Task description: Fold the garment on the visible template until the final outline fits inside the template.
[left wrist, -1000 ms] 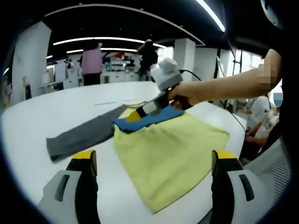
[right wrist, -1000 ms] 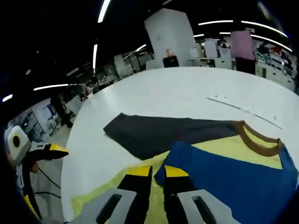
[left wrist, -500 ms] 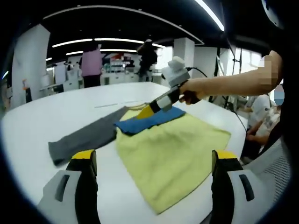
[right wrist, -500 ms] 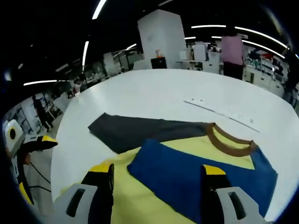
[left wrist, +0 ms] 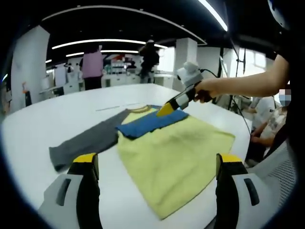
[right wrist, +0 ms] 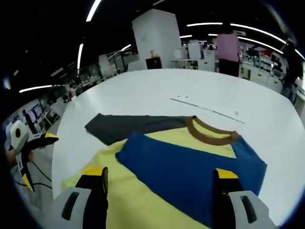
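No legible text, labels, numbers (distant signage too blurred).

table (left wrist: 43,125): under the garment, reaching back toward the room
garment (left wrist: 176,152): lies flat on the table, before the left gripper's jaws in the left gripper view
folded sleeve (right wrist: 190,169): lies across the garment's upper part, just below the collar (right wrist: 209,131)
other sleeve (left wrist: 83,140): stretches out on the table to the left of the body in the left gripper view
right gripper (left wrist: 172,103): above the folded sleeve, apart from it
left gripper (right wrist: 40,139): at the left edge of the right gripper view, off the table's near rim
people (left wrist: 93,67): behind the table, far back
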The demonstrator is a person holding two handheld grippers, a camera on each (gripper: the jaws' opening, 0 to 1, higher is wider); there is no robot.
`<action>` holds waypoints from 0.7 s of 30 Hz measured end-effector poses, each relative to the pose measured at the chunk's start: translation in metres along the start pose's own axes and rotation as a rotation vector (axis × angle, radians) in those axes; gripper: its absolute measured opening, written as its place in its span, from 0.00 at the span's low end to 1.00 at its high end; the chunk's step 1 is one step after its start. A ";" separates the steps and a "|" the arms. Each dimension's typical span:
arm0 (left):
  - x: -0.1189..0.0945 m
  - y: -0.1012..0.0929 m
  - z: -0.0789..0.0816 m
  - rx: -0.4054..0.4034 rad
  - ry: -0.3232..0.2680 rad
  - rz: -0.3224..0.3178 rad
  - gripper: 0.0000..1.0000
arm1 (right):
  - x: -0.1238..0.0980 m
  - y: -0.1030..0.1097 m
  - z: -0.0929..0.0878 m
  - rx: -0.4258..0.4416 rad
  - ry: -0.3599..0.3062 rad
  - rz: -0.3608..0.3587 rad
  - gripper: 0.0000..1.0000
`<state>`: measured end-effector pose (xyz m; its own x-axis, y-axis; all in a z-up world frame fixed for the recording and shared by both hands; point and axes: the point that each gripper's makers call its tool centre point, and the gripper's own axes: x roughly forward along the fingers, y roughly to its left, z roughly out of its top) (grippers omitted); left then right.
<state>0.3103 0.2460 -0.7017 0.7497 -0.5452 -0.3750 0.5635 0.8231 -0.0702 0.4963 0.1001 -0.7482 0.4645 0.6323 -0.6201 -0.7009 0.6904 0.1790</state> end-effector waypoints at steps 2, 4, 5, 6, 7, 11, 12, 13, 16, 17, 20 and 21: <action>0.000 0.000 0.001 0.002 -0.003 -0.001 0.99 | -0.004 -0.005 -0.004 0.007 0.004 -0.007 0.90; 0.001 0.000 0.001 0.001 -0.003 -0.003 0.99 | -0.010 -0.012 -0.009 0.013 0.006 -0.015 0.89; 0.001 0.000 0.001 0.002 -0.002 -0.003 0.99 | -0.012 -0.015 -0.011 0.016 0.008 -0.020 0.89; 0.001 0.000 0.000 0.004 0.000 -0.004 0.99 | -0.016 -0.019 -0.014 0.017 0.011 -0.027 0.88; 0.002 0.000 0.000 0.003 0.000 -0.004 0.99 | -0.018 -0.022 -0.016 0.020 0.011 -0.034 0.88; 0.003 -0.003 0.001 0.005 0.000 -0.007 0.99 | -0.032 -0.033 -0.021 0.020 0.003 -0.056 0.85; 0.004 -0.004 0.001 0.005 0.000 -0.008 0.99 | -0.034 -0.036 -0.022 0.023 0.003 -0.061 0.85; 0.004 -0.005 0.002 0.005 0.001 -0.010 0.99 | -0.038 -0.040 -0.025 0.024 0.003 -0.067 0.85; 0.005 -0.006 0.002 0.008 0.003 -0.011 0.99 | -0.046 -0.050 -0.032 0.031 0.009 -0.087 0.84; 0.005 -0.006 0.002 0.007 0.003 -0.012 0.99 | -0.048 -0.053 -0.034 0.033 0.010 -0.091 0.83; 0.006 -0.007 0.002 0.008 0.004 -0.014 0.99 | -0.055 -0.062 -0.041 0.039 0.004 -0.110 0.81; 0.007 -0.008 0.002 0.008 0.004 -0.014 0.99 | -0.056 -0.065 -0.043 0.040 0.004 -0.116 0.80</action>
<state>0.3118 0.2358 -0.7016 0.7402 -0.5565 -0.3774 0.5771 0.8138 -0.0681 0.4925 0.0049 -0.7578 0.5388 0.5462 -0.6413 -0.6207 0.7722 0.1362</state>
